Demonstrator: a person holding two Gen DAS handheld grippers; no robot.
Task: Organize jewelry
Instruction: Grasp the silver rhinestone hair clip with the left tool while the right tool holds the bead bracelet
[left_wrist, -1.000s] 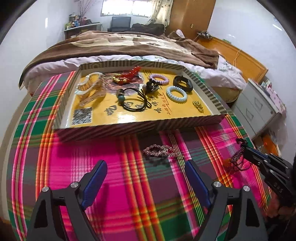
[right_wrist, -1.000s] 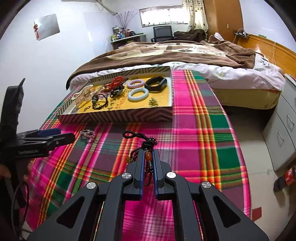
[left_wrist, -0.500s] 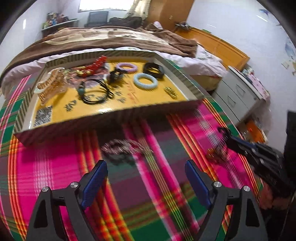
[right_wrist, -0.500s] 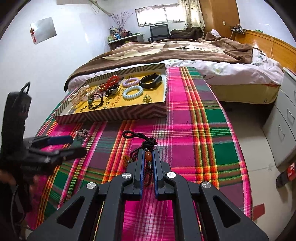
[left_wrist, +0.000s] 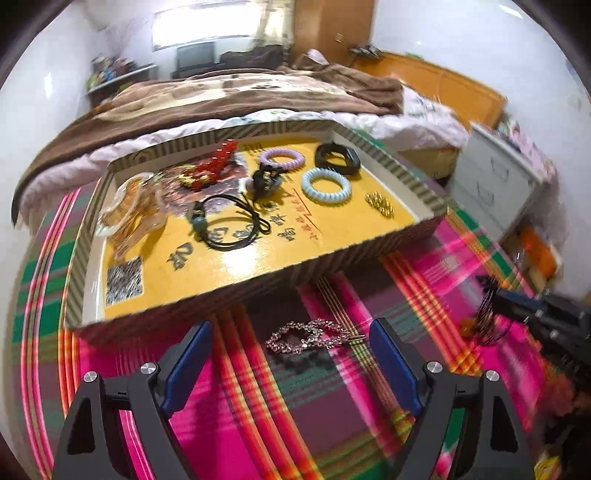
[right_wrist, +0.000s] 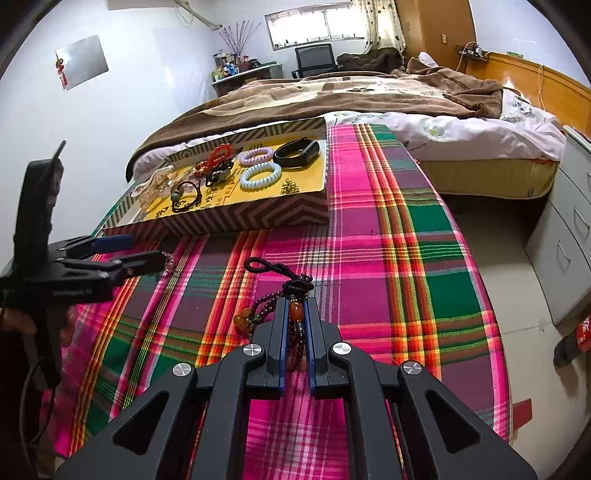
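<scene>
A yellow-bottomed box lid with striped walls sits on the plaid cloth and holds several hair ties, bracelets and cords. A sparkly crystal bracelet lies on the cloth just in front of the box. My left gripper is open, its blue pads on either side of that bracelet and slightly short of it. My right gripper is shut on a dark beaded bracelet with orange beads and a black cord loop, held above the cloth. The right gripper also shows in the left wrist view. The left gripper shows in the right wrist view.
The plaid cloth covers a table. A bed with a brown blanket lies beyond the box. A grey drawer cabinet stands to the right, past the table's edge.
My left gripper has moved forward toward the crystal bracelet, which now lies between its open pads. My right gripper still holds the beaded bracelet and has shifted only slightly.
</scene>
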